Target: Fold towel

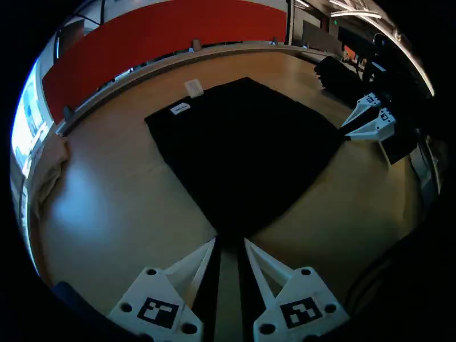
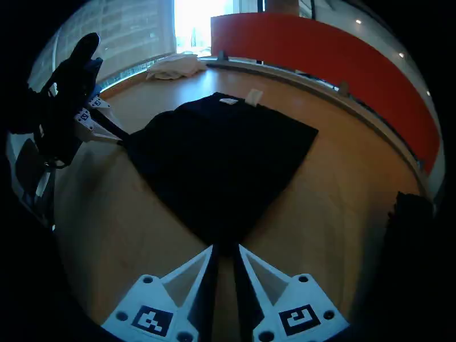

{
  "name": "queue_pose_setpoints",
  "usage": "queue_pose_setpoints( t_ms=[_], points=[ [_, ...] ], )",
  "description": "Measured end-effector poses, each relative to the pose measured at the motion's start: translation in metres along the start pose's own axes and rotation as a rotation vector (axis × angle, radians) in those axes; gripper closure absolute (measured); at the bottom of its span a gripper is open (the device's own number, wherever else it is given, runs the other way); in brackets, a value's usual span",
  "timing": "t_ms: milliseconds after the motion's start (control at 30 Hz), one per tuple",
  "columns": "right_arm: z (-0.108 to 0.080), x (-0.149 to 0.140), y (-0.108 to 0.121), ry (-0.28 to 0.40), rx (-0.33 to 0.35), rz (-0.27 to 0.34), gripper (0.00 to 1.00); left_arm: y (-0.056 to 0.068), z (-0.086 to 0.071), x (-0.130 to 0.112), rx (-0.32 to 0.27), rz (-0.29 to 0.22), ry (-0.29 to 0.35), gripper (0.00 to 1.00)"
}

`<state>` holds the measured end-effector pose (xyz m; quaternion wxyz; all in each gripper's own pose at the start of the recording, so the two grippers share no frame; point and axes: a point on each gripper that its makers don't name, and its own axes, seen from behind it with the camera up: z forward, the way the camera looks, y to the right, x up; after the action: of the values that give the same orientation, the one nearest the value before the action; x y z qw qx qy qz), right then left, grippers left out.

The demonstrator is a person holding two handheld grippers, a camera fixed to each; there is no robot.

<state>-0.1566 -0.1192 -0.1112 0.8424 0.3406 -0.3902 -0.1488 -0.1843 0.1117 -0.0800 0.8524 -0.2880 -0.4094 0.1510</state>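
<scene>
left gripper point(image 1: 231, 242) narrowed onto near corner of black towel point(image 1: 239, 154), right gripper point(image 2: 226, 246) pinching a neighbouring corner, towel flat on wooden table point(image 1: 114, 199), red partition point(image 1: 171, 40) past curved table rim, bright window point(image 2: 199, 23), towel set diamond-wise, white label point(image 1: 180, 108) at far edge, long axis unclear

Bare tabletop point(image 1: 114, 194) around towel point(image 1: 239, 154); red partition point(image 1: 171, 34), cloth pile point(image 2: 174, 65) at far edge.

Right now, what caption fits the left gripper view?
Black towel spread on a wooden table, left gripper at its near corner, right gripper at its right corner.
</scene>
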Motion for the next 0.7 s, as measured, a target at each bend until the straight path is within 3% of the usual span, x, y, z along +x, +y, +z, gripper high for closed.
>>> queue_pose_setpoints(
  t_ms=[267, 700],
  points=[
    [0.0016, 0.0007, 0.0005, -0.006, 0.002, 0.004, 0.83, 0.0023, -0.0006, 0.001, -0.004, 0.0, -0.004, 0.89],
    [-0.0066, 0.0071, 0.0043, -0.001, -0.005, 0.023, 0.87, 0.005, -0.0081, 0.008, -0.027, -0.078, 0.011, 0.91]
  ],
)
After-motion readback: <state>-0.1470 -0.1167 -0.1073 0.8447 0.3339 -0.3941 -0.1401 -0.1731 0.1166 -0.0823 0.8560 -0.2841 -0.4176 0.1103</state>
